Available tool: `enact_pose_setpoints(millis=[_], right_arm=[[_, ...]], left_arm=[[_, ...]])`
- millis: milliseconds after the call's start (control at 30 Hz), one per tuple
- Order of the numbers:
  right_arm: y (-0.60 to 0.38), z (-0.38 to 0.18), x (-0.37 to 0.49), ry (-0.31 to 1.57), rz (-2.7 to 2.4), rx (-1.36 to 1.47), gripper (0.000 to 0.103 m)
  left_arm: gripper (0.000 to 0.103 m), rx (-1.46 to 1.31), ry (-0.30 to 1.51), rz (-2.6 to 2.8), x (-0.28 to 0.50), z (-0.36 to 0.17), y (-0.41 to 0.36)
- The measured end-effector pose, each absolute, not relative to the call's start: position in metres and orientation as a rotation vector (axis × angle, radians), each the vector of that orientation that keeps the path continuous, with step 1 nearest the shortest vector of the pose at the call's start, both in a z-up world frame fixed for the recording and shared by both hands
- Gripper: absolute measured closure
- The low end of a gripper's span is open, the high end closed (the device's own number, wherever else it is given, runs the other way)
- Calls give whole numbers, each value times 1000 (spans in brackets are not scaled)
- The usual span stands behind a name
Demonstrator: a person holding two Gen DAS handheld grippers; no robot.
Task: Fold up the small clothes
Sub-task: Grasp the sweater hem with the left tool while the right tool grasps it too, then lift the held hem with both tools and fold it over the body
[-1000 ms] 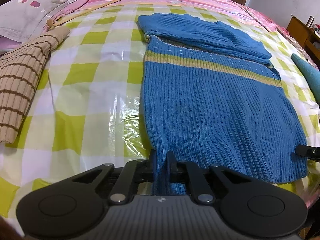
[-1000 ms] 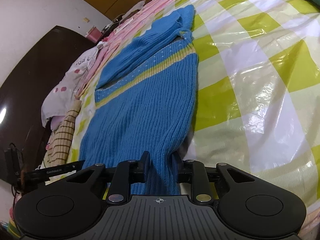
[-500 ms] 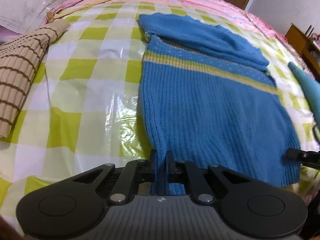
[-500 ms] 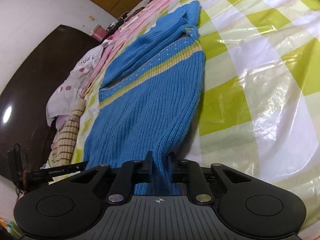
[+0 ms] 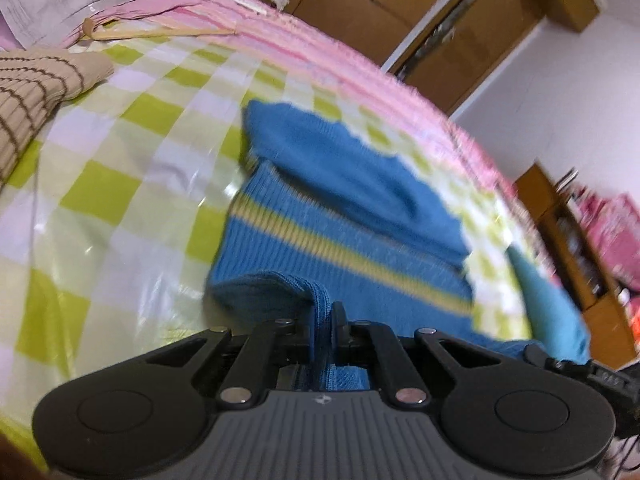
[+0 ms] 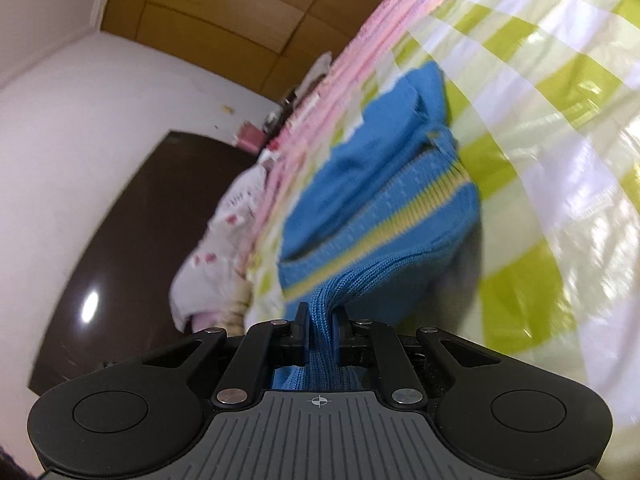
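Green-and-white checked sheet (image 5: 100, 184) covers the bed; wooden wardrobes stand at the top of both views. Blue sweater (image 5: 360, 240) lies mid-frame, its near hem raised off the sheet. Left gripper (image 5: 322, 320) is clamped on one hem corner. Right gripper (image 6: 320, 320), jaws just narrowed, pinches the other. Striped beige garment (image 5: 36, 92) lies upper left.

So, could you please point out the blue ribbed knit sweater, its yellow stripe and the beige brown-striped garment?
Blue ribbed knit sweater (image 5: 360, 196): left wrist view, folded upper part.
Yellow stripe (image 6: 416, 210): right wrist view, mid-stripe.
Beige brown-striped garment (image 5: 36, 92): left wrist view, its upper surface.
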State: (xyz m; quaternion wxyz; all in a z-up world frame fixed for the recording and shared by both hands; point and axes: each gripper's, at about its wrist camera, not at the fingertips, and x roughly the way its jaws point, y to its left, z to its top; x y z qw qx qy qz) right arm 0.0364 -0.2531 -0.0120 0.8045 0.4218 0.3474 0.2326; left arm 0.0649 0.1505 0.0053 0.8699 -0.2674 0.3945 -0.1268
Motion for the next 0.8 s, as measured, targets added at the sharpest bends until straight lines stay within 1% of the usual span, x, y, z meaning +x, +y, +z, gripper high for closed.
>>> enact_pose_setpoints(millis=[300,800], right_arm=[[-255,10,92,578,541,997,92],[-273,6,182,527,461,1042,92]], left_arm=[[90,-699,688,-295,105,22,164],[90,-784,610,-243,200,7,165]])
